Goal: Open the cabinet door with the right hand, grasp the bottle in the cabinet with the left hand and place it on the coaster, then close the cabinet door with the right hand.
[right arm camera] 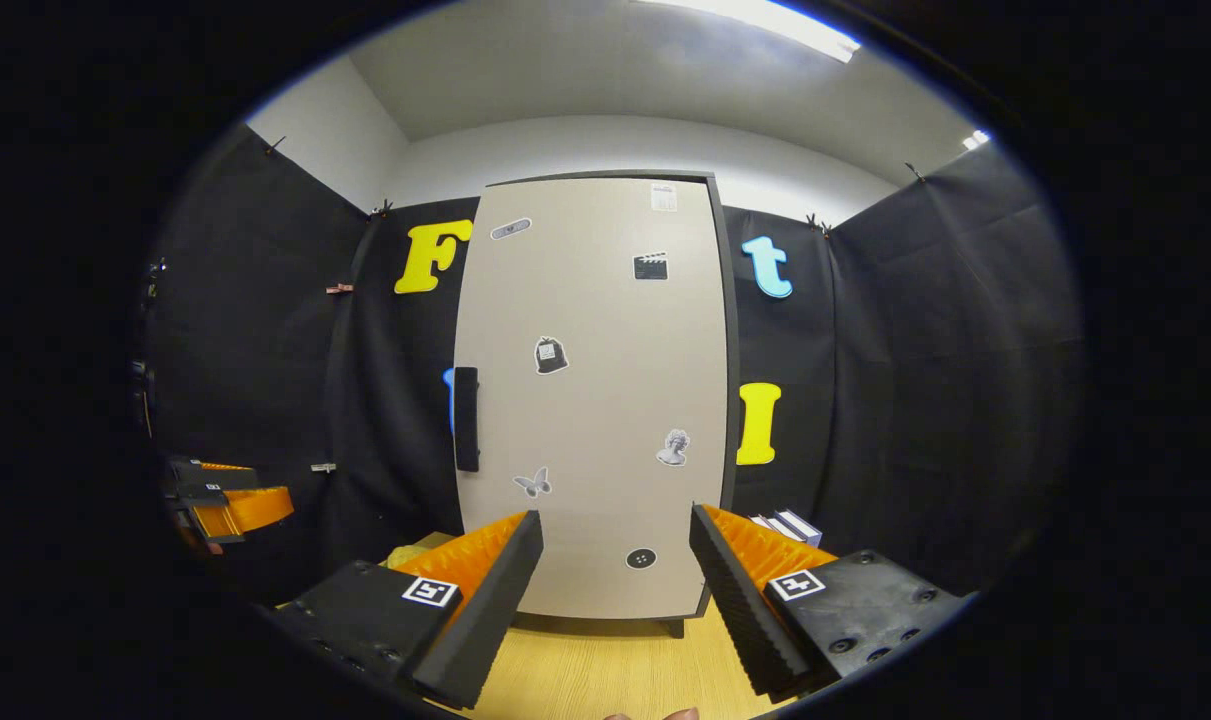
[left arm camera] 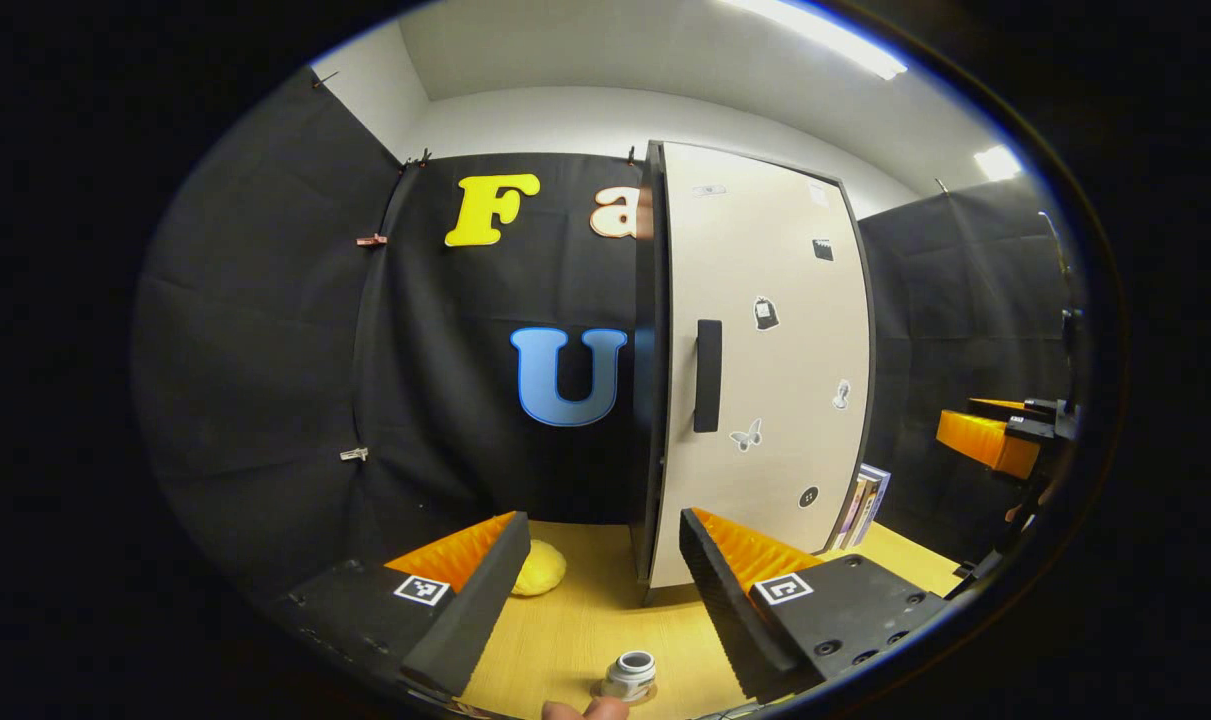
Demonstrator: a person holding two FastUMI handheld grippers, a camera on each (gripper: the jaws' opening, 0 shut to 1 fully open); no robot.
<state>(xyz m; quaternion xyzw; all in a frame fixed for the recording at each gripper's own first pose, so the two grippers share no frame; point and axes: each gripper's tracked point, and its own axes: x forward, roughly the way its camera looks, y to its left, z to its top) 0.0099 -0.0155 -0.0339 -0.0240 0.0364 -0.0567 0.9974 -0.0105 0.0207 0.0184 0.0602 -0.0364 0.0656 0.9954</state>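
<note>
The tall beige cabinet (left arm camera: 765, 360) stands at the back of the wooden table with its door (right arm camera: 590, 400) shut; a black vertical handle (right arm camera: 466, 418) sits on the door's left side, the same handle (left arm camera: 707, 375) showing in the left gripper view. A small pale bottle (left arm camera: 631, 674) stands upright on a round coaster (left arm camera: 605, 692) near the table's front edge, below and between my left gripper's (left arm camera: 595, 590) open fingers, untouched. My right gripper (right arm camera: 615, 590) faces the door, open and holding nothing.
A yellow lump (left arm camera: 538, 567) lies left of the cabinet's foot. Books (left arm camera: 865, 505) lean at the cabinet's right side. The right gripper (left arm camera: 995, 435) shows at the far right of the left gripper view. A fingertip (left arm camera: 585, 708) touches the front edge by the coaster.
</note>
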